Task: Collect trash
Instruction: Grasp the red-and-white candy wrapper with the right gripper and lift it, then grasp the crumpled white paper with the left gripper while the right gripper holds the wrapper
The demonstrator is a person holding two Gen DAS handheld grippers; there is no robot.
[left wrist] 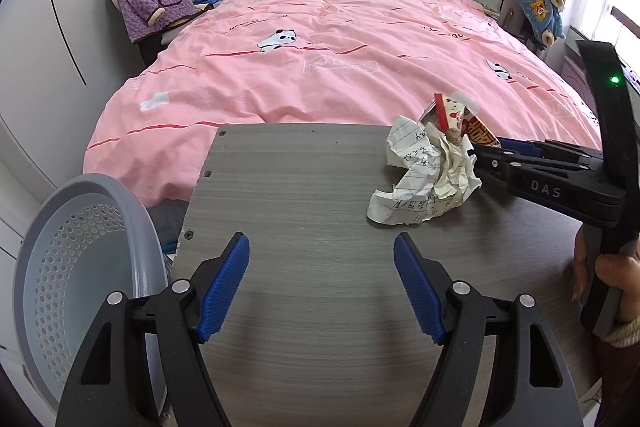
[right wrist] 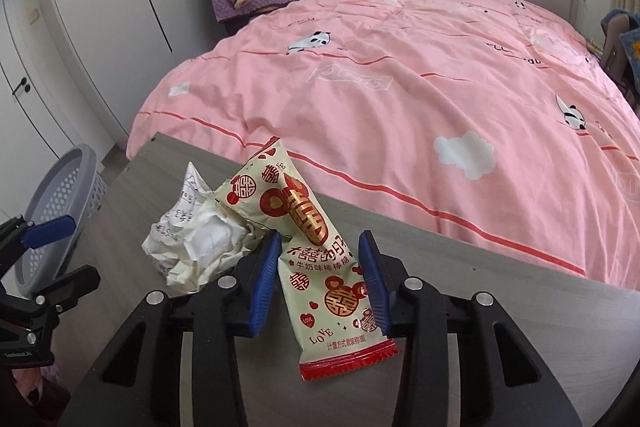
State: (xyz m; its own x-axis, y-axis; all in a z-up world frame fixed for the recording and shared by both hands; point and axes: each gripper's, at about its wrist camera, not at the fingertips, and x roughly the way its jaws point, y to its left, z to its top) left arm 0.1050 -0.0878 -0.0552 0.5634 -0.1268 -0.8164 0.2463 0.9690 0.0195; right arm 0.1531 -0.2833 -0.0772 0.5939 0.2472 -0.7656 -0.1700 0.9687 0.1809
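A cream and red candy wrapper lies on the grey table, propped against a crumpled sheet of lined paper. My right gripper straddles the wrapper with its blue pads on either side, jaws partly open, not clamped. In the left wrist view the right gripper reaches in from the right to the wrapper and the paper. My left gripper is open and empty over the near table, left of the trash.
A grey perforated basket stands at the table's left edge, also in the right wrist view. Behind the table is a bed with a pink quilt. Chairs with clothes stand at both sides of the bed.
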